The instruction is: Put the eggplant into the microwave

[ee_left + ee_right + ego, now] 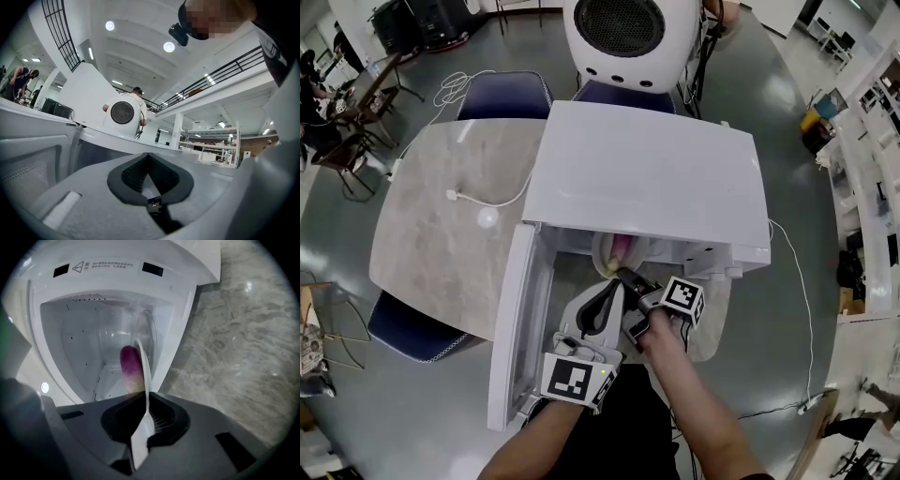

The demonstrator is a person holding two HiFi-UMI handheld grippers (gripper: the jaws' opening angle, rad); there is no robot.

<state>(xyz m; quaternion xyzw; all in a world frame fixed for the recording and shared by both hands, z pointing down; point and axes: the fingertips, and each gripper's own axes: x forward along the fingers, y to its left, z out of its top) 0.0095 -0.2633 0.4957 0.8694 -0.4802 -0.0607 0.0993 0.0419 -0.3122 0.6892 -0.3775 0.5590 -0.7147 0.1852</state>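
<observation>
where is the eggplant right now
In the right gripper view, the eggplant lies on the white plate held by its rim in the right gripper, at the mouth of the open microwave.

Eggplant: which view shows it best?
Right gripper view: eggplant shows clearly against the plate clamped by the right gripper, at the microwave cavity. Head view shows only a pink sliver; left gripper view, none.

Microwave (647, 173) sits on table (431, 225), toward its right end. Door (514, 328) hangs open at microwave's front left. In microwave's mouth: plate (143, 376), eggplant (130, 366) on it. Right gripper (146, 404) at plate's near rim, before microwave; left gripper (615, 287) just left of it. Cable (487, 199) on table, left of microwave.
</observation>
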